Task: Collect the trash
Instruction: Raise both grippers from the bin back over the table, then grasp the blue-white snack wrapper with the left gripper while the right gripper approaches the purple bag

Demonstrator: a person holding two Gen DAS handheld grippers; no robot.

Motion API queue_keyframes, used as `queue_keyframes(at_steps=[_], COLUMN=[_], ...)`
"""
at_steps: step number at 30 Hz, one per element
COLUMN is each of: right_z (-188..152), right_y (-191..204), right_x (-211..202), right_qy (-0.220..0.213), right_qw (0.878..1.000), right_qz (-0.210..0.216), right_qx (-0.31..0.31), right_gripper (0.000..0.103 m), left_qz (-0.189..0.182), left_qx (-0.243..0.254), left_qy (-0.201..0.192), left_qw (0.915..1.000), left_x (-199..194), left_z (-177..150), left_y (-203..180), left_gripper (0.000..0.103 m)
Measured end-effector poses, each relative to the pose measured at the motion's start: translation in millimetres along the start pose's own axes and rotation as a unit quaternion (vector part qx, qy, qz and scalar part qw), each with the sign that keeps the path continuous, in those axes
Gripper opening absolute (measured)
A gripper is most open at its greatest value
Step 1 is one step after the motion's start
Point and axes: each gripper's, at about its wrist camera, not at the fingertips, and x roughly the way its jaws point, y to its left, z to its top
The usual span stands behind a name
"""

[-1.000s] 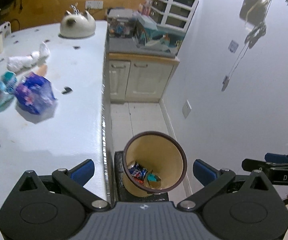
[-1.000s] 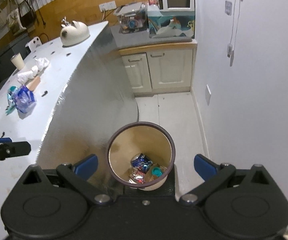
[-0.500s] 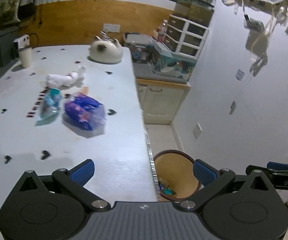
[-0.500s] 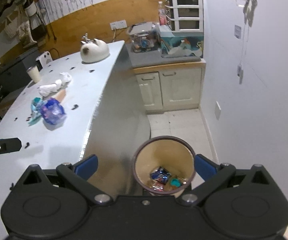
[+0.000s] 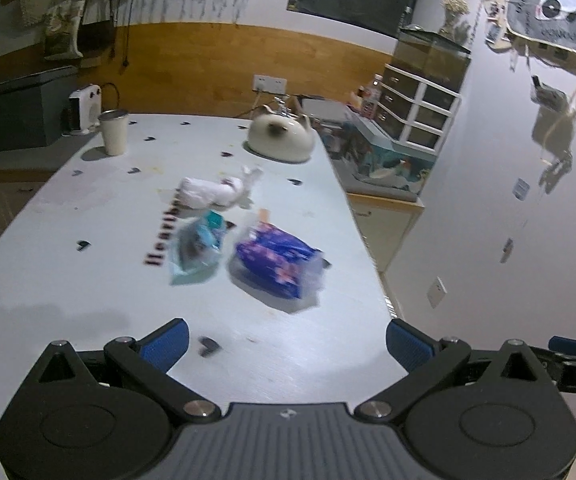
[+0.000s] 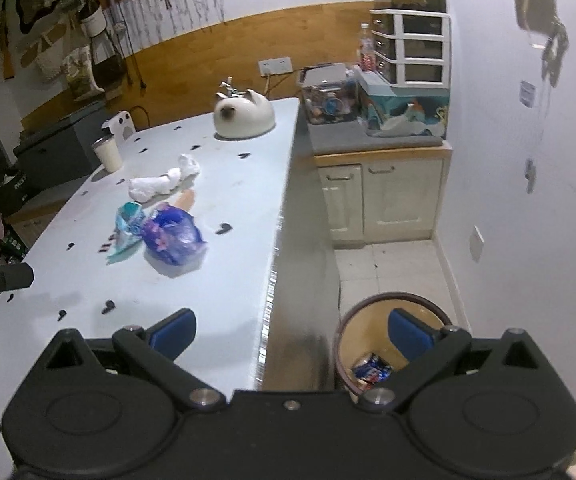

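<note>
On the pale table (image 5: 68, 280) lie a purple-blue plastic packet (image 5: 278, 262), a teal wrapper (image 5: 198, 248) and a crumpled white tissue wad (image 5: 214, 190). My left gripper (image 5: 287, 342) hovers open over the table's near edge, short of the packet, nothing between its blue pads. My right gripper (image 6: 293, 334) is open too, straddling the table's corner edge; the same packet (image 6: 172, 236), wrapper (image 6: 128, 226) and tissue wad (image 6: 164, 180) lie ahead to its left. The tan bin (image 6: 372, 316) stands on the floor below its right finger, with a blue wrapper (image 6: 370, 368) inside.
A cat-shaped white pot (image 5: 280, 138) and a white cup (image 5: 114, 132) stand at the table's far end. A cabinet (image 6: 380, 196) with cluttered top and a drawer unit (image 6: 412, 52) fill the far corner. The white wall (image 6: 528, 200) runs along the right.
Both grippers have lifted and swung left from over the bin toward the table. The bin has left the left wrist view, and the table trash now lies centred ahead.
</note>
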Motion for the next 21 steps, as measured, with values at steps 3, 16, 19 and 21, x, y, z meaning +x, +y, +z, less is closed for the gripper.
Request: queue_keyframes(at_steps=[3,16,19,21], right_z=[5.7,42.8,48.7,51.9], right_y=[20.0,94.6,106.3,112.3], right_x=[8.1,63.6,77.7,87.4], right_qy=[-0.008,-0.016,-0.014,-0.011], right_qw=[1.000,0.998,0.997,0.997], right_qz=[-0.001,-0.009,-0.007,-0.006], right_qx=[-0.005,-0.061,-0.070,-0.075], right_gripper=[0.103,0.103,0.103,0.103], left_qz=[-0.002,-0.031,-0.040,-0.042], left_qx=[-0.005,-0.102,-0.127,-0.138], left_qy=[0.000,0.016,0.020,0.025], left_qw=[1.0000,0.9941,0.9908,0.9892], left_x=[10.6,110.1,137.0,154.7], left_z=[13.0,68.9,75.0,77.7], left_y=[24.1,109.8,123.8,130.5], left_gripper=[0.103,0.103,0.103,0.103])
